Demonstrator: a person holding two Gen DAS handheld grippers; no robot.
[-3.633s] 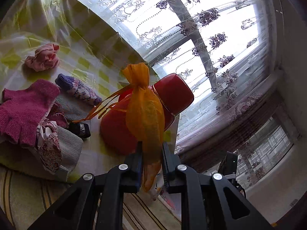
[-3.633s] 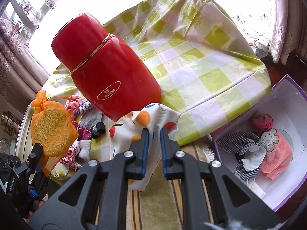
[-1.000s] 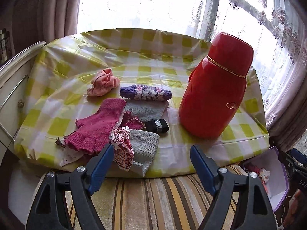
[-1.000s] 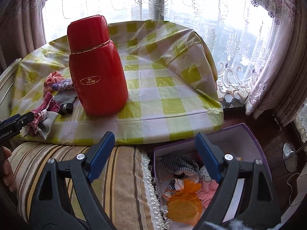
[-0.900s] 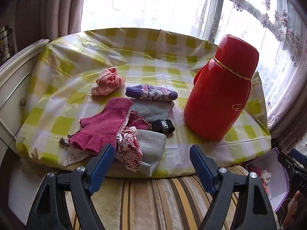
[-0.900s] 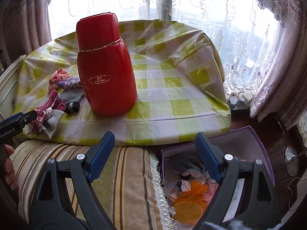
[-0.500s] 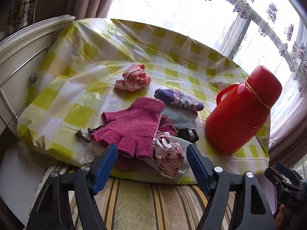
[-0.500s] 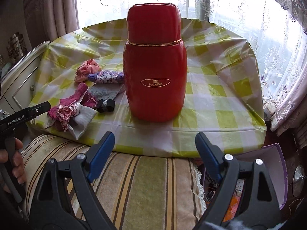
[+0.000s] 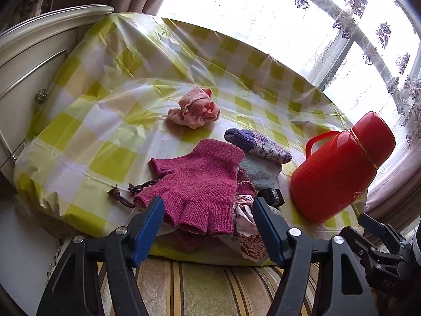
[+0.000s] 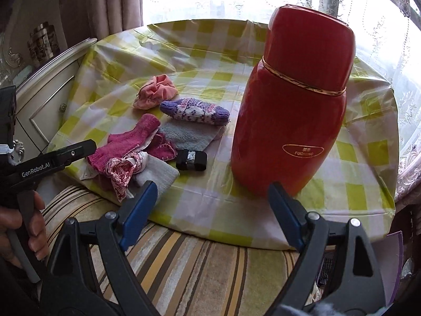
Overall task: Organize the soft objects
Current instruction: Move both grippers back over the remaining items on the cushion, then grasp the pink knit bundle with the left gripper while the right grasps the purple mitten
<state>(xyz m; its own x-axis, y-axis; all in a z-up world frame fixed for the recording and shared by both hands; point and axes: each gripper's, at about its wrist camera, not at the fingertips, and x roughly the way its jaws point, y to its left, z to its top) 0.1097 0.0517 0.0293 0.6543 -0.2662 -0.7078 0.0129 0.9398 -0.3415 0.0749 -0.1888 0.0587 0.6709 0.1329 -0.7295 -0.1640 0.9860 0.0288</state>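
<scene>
A pink knitted fingerless glove [image 9: 200, 179] tops a heap of soft things at the table's near edge. My left gripper [image 9: 208, 202] hovers at the glove's finger end. Its jaws are closing, one on each side of the glove, and the pads do not press it. Behind the glove lie a purple patterned sock [image 9: 260, 144], a grey-blue fleece cloth [image 9: 259, 171] and a crumpled peach cloth [image 9: 196, 108]. A red-patterned white cloth [image 10: 121, 168] hangs off the heap. My right gripper [image 10: 211, 185] stands open over the table's front edge, empty.
A tall red thermos [image 10: 294, 105] stands right of the heap, with a small black roll [image 10: 190, 159] between them. The table wears a yellow checked cover [image 9: 105, 121]. A striped cushion [image 10: 210, 263] lies below the edge, a cream cabinet [image 9: 26, 65] to the left. A purple box corner [image 10: 394, 258] shows low right.
Both grippers have swung left toward the heap. The left one has come up to the pink glove and its jaws have narrowed. The purple box has slid almost out of the right view.
</scene>
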